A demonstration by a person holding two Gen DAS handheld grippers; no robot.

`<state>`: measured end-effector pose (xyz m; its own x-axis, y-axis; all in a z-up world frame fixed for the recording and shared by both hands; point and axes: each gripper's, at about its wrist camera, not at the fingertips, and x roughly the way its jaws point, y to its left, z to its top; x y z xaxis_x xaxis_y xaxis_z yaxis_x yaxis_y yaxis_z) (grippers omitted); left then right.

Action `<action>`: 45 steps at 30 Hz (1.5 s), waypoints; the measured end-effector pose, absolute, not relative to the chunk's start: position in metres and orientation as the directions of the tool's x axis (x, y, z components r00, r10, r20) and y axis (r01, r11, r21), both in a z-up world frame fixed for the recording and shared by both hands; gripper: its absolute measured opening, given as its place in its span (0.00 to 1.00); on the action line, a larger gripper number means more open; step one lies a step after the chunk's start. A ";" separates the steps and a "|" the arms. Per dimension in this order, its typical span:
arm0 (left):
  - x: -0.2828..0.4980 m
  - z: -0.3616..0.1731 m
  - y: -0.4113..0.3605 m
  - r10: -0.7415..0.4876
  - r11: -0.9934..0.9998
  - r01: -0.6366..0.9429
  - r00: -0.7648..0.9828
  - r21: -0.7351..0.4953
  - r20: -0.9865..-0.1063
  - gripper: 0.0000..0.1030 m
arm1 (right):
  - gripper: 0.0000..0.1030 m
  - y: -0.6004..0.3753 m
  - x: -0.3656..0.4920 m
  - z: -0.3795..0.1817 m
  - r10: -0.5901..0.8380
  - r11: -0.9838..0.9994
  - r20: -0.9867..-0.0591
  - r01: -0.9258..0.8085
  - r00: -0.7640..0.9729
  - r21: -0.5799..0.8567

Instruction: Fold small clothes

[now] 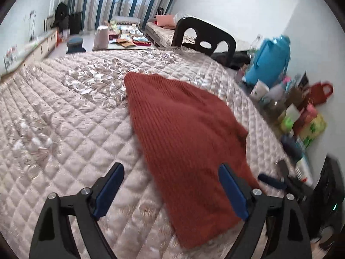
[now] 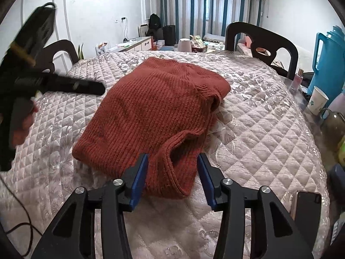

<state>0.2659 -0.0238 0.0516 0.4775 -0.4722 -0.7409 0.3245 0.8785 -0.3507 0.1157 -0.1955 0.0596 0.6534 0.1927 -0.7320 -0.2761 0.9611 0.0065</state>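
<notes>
One rust-red ribbed knit sweater (image 2: 155,110) lies folded into a thick pad near the middle of the quilted table cover (image 2: 258,129), an open cuff or hem nearest the right wrist camera. At far left, the left gripper (image 1: 170,185) hangs spread wide over the cover, nothing between its blue pads. The right gripper (image 2: 173,172) is spread too, its pads either side of the sweater's near corner without pressing it. Two dark chairs stand behind the table; the right chair (image 2: 261,43) is nearer the blue jug (image 2: 327,60).
</notes>
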 end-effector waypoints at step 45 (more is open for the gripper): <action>0.386 0.009 -0.061 -0.569 0.818 0.300 0.293 -0.491 -0.768 0.26 | 0.24 -0.214 0.172 0.040 0.514 0.847 -0.689 -0.173 0.511 0.503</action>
